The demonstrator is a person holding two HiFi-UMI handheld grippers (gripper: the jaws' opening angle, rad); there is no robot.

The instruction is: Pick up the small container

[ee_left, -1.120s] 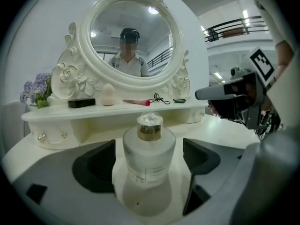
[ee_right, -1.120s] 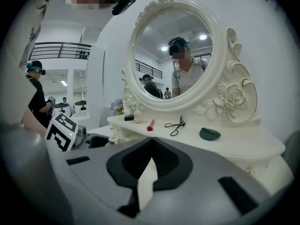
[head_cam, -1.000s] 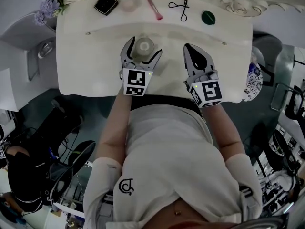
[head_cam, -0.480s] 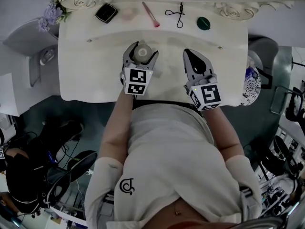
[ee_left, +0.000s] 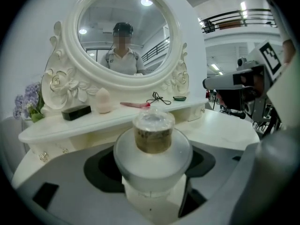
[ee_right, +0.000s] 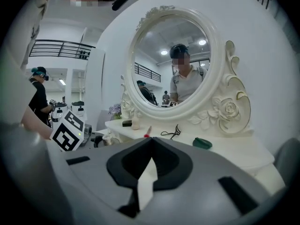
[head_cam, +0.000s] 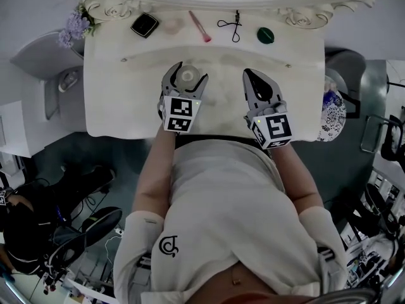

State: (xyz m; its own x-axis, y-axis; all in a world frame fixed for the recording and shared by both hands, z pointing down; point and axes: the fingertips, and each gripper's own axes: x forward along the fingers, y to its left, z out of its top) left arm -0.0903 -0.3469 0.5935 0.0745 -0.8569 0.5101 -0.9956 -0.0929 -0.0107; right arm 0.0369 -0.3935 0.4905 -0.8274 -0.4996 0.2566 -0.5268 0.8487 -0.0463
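Observation:
The small container (head_cam: 188, 76), a frosted white jar with a clear domed lid over a brownish band, sits between the jaws of my left gripper (head_cam: 188, 73) above the white dressing table (head_cam: 126, 100). In the left gripper view the container (ee_left: 152, 135) fills the gap and both jaws press on its wide body, so my left gripper (ee_left: 152, 161) is shut on it. Whether the jar still touches the table I cannot tell. To its right my right gripper (head_cam: 249, 75) hovers over the table with nothing in it. Its jaws meet at the tips, and my right gripper (ee_right: 151, 140) is shut.
Along the back shelf lie a black compact (head_cam: 145, 25), a pale pink sponge (head_cam: 171, 25), a pink brush (head_cam: 201, 26), an eyelash curler (head_cam: 233, 24) and a green lid (head_cam: 265, 35). A round ornate mirror (ee_left: 123, 36) stands behind. Purple flowers (head_cam: 74, 27) sit at the back left.
The left jaws, wide apart around the container a second ago, have closed in onto it. The right gripper has stayed where it was.

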